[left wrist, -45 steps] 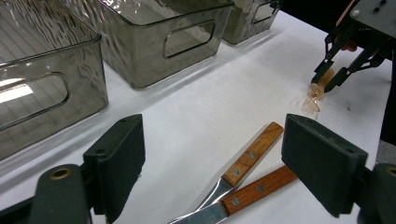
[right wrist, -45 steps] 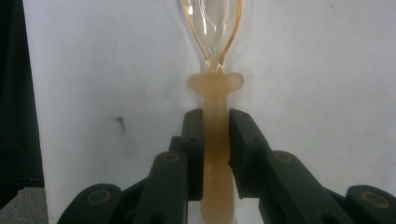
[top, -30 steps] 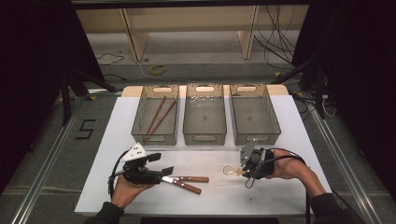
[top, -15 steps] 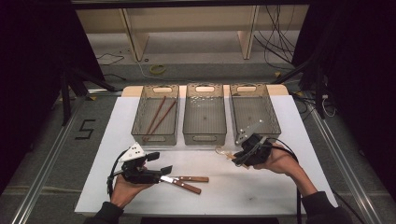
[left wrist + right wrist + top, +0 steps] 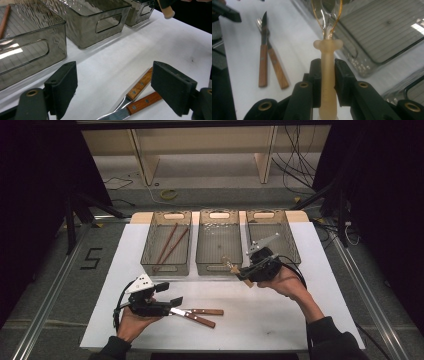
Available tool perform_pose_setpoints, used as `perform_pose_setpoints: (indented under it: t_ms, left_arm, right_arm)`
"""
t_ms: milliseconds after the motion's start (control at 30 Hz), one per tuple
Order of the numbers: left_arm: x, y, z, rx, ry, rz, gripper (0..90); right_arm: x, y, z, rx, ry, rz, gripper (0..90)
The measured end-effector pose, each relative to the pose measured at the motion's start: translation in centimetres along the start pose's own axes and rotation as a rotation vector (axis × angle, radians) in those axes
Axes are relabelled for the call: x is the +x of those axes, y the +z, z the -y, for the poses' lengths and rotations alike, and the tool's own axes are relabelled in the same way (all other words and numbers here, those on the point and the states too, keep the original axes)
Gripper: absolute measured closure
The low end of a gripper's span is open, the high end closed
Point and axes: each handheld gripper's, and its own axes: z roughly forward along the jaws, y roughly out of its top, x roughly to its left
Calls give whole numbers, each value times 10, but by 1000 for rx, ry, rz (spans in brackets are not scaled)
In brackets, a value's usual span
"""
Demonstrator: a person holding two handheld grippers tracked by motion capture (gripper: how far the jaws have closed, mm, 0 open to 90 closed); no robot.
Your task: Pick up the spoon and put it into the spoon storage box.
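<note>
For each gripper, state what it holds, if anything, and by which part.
Right gripper: shut on the spoon, by its pale handle. Left gripper: open, holding nothing, above two knives.

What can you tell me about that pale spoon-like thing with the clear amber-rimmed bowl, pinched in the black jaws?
The pale frosted spoon with a clear amber-rimmed bowl looks like plastic: a straight, cream, translucent handle that flares into a small collar, then a glassy see-through bowl edged in amber. The right gripper is shut on its handle, one black jaw on each side, with the bowl pointing away from the hand. It is lifted off the white table, near the front edge of the middle smoky plastic bin. Only the jaws touch it.
</note>
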Motion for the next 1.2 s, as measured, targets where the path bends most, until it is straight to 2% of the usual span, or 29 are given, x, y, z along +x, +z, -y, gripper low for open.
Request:
perform_pose_setpoints:
  t_ms: [167, 433, 767, 1200]
  left_arm:
    - [0, -1, 0, -2, -1, -2, 207]
    - [1, 0, 1, 3, 1, -1, 208]
    - [1, 0, 1, 6, 5, 2, 208]
    - [0, 1, 2, 13, 15, 5, 207]
  right_arm:
    - [-4, 4, -13, -29, 36, 20, 777]
    - [-11, 12, -27, -46, 88, 66, 776]
    - [-24, 22, -48, -72, 129, 117, 775]
    - [-34, 38, -70, -61, 140, 175, 774]
